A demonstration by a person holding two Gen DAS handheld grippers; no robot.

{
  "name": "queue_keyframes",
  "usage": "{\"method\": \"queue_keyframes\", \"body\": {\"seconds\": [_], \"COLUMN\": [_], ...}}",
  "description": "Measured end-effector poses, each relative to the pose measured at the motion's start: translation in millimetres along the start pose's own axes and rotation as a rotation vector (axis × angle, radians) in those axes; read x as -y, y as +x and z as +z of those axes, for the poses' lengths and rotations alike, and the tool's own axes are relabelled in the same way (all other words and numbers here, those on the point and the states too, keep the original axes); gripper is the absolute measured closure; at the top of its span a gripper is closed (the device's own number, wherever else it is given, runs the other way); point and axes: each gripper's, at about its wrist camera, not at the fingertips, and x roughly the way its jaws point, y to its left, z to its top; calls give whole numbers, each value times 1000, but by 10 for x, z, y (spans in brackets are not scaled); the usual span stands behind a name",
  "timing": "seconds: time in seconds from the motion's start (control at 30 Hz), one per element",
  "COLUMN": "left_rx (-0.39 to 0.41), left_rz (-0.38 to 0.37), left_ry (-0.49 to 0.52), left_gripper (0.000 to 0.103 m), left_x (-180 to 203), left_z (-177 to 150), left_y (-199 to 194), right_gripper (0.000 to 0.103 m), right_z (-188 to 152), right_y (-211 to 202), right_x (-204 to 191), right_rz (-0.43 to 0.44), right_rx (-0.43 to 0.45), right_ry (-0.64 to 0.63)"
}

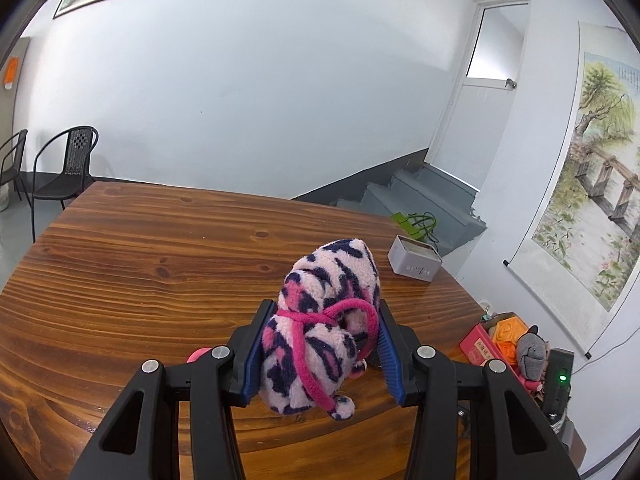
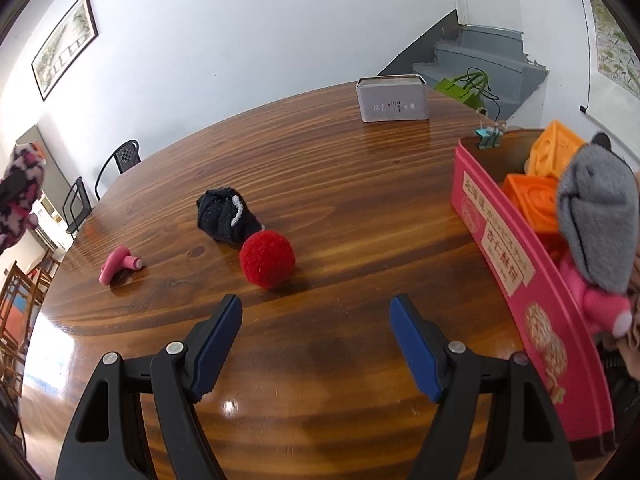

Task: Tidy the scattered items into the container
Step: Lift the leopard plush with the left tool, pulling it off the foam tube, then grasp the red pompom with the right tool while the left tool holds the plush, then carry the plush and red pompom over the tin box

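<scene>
Lying loose: 1 red ball (image 2: 267, 258); 1 black sock (image 2: 226, 219); 1 pink peg (image 2: 119, 265)

Left wrist view sits just behind its own gripper (image 1: 322, 344), raised off the wooden table (image 1: 160, 264) and tipped only slightly down, so wall and stairs (image 1: 420, 196) fill the upper half. Right wrist view rides low and close over the table (image 2: 360, 184), angled more steeply down past its gripper (image 2: 316, 344), with the pink box (image 2: 516, 264) hard against its right edge. Both views share the grey tin (image 1: 416, 260) (image 2: 392, 100) near the far table edge, the green bag (image 1: 416, 222) (image 2: 464, 84), the stairs and that pink box (image 1: 480, 346), which lies at the left view's lower right.
</scene>
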Motion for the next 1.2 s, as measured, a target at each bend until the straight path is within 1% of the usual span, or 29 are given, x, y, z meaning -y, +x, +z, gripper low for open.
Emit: {"method": "queue_keyframes", "body": {"seconds": [0.13, 0.17, 0.2, 0.23, 0.27, 0.4, 0.47, 0.5, 0.53, 0.6, 0.77, 1.0, 1.2], "left_rx": [13, 16, 18, 21, 23, 29, 25, 22, 17, 6, -11, -26, -21], "left_rz": [-9, -11, -11, -10, -9, -5, -3, -1, 1, 3, 1, -11, -31], "left_ry": [-11, -15, -17, -21, -23, -40, -45, -43, -39, -34, -6, 13, 30], "left_gripper": [54, 54, 54, 53, 53, 53, 53, 53, 53, 53, 53, 53, 53], "left_x": [-32, -43, -54, -68, -80, -138, -161, -165, -160, -136, -24, 79, 177], "left_z": [29, 31, 33, 39, 44, 52, 48, 50, 45, 32, -2, -32, -40], "left_y": [-56, -66, -74, -86, -94, -117, -107, -89, -69, -31, 26, 70, 43], "right_gripper": [24, 26, 28, 34, 38, 44, 54, 57, 63, 64, 64, 64, 64], "right_z": [133, 171, 196, 223, 244, 275, 244, 234, 219, 184, 152, 155, 81], "right_y": [127, 184, 231, 296, 362, 570, 643, 628, 622, 589, 421, 77, -206], "right_x": [-181, -242, -280, -320, -353, -398, -399, -417, -446, -477, -543, -503, -435], "right_rz": [-7, -5, -9, -15, -18, -42, -45, -59, -71, -61, -60, -12, -7], "right_rx": [-3, -11, -19, -32, -46, -89, -108, -91, -92, -91, -39, 17, 76], "right_ry": [-49, -61, -66, -71, -74, -75, -75, -92, -113, -131, -145, -105, -82]}}
